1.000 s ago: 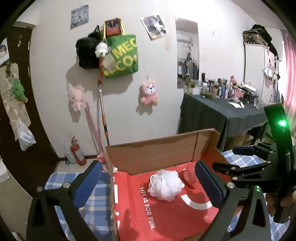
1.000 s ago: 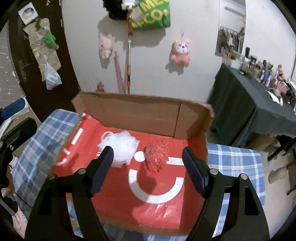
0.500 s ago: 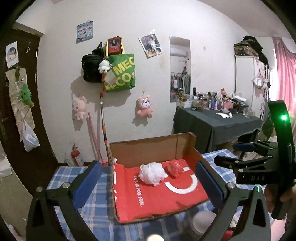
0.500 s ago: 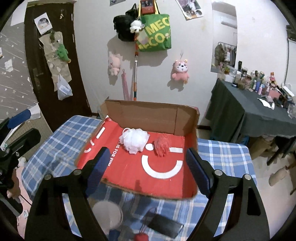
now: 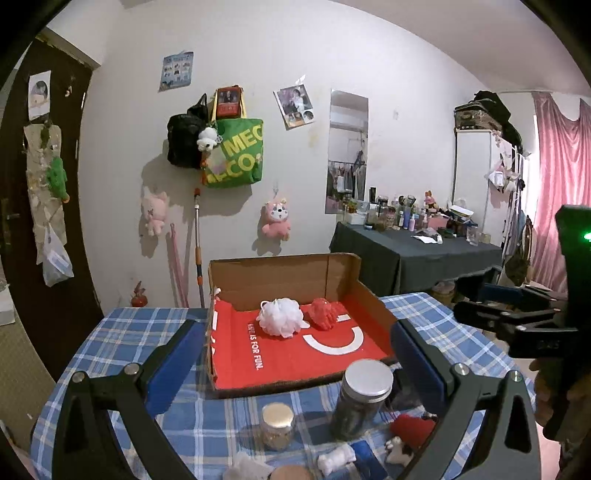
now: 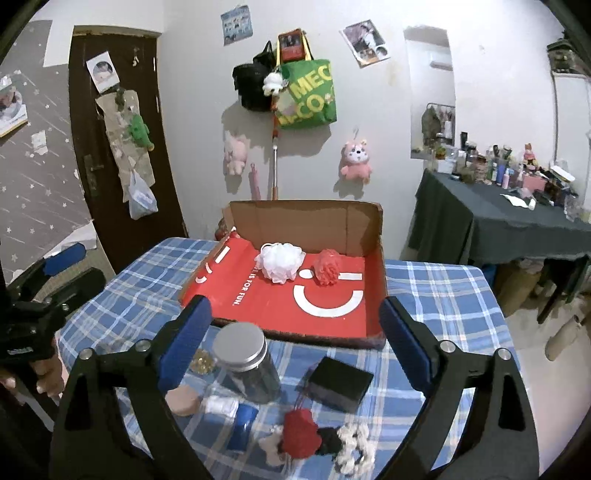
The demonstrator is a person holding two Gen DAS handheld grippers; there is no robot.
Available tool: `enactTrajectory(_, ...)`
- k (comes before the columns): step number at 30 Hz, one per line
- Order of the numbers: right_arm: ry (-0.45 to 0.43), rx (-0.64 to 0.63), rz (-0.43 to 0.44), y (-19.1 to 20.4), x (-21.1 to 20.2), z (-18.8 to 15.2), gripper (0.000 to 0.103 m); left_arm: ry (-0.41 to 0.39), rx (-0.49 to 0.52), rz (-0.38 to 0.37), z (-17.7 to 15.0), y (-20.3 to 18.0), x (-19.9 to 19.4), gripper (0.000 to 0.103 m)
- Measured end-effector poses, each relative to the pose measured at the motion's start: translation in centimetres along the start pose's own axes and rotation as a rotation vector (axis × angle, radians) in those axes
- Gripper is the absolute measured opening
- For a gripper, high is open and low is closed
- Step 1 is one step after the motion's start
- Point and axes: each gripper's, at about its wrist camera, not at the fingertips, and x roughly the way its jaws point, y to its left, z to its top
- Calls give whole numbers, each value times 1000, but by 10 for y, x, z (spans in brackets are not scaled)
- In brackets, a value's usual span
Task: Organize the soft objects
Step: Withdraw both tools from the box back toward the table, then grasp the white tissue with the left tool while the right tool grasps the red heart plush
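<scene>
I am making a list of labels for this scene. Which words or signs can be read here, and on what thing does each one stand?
"LIFE IS FOR FUN." in white on the red liner of the box.
"MEC" over "CO", partly covered, on the green bag.
The posters and photos on the wall: too small to read.
The bottles on the dark table: too small to read.

Brown corrugated cardboard box point(image 6: 306, 221) with a glossy red printed liner. White mesh bath puff point(image 6: 279, 261) and red mesh puff point(image 6: 327, 266), frilly netting. Checked woven tablecloth point(image 6: 439, 295), matt. Glass jar point(image 6: 247, 363) with brushed-metal lid. Matt black block point(image 6: 340, 384). Red plush toy point(image 6: 300, 432), fuzzy cloth.
</scene>
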Motion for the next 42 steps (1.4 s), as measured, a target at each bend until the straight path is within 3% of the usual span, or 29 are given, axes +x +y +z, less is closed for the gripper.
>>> enactTrajectory(10,-68,-22,-61,11,-22,-68,93,7,-45,-21,-60,-12,-6,103)
enactTrajectory(21,-43,-18,-103,11,-3,-130,93,82,-79,5,-122,-12,9,103)
enactTrajectory(31,30,-34,-129,4,32,-160,93,194,-95,26,-154,5,29,103)
enactTrajectory(42,54,-73,-104,4,43,-168,93,251,-30,58,-161,28,32,103)
